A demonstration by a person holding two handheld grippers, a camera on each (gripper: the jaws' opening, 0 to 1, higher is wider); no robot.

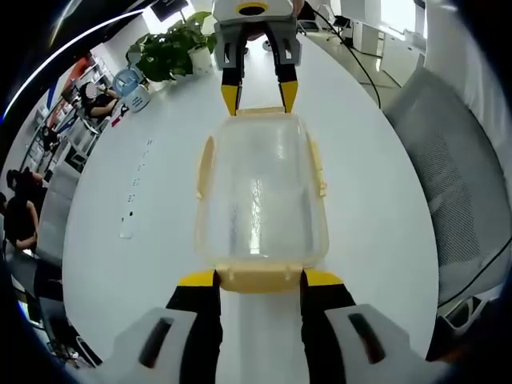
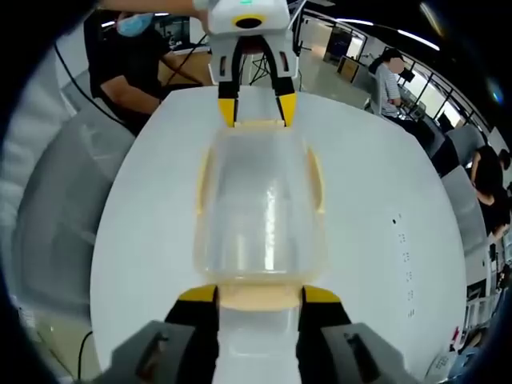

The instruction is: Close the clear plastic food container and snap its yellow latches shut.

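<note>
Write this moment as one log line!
clear plastic food container with yellow latches: lid on, white table | left tongs: straddling near end latch | right tongs: straddling opposite latch

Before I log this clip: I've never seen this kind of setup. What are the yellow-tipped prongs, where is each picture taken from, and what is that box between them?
There is no robot arm here. A person holds a two-pronged claw in each hand, and a fisheye camera rides on each claw, looking forward along its prongs.

In the left gripper view, the left claw rises from the bottom, and the right claw faces it from the top. The right gripper view is the mirror case: the right claw is at the bottom and the left claw at the top.

Between them, on a white table, sits the clear plastic container with its lid on. Yellow latches run along its edges. Each claw sits at one short end with its tips on either side of the end latch there. Whether the latches are snapped shut I cannot tell.

A potted plant stands at the table's far edge.
</note>
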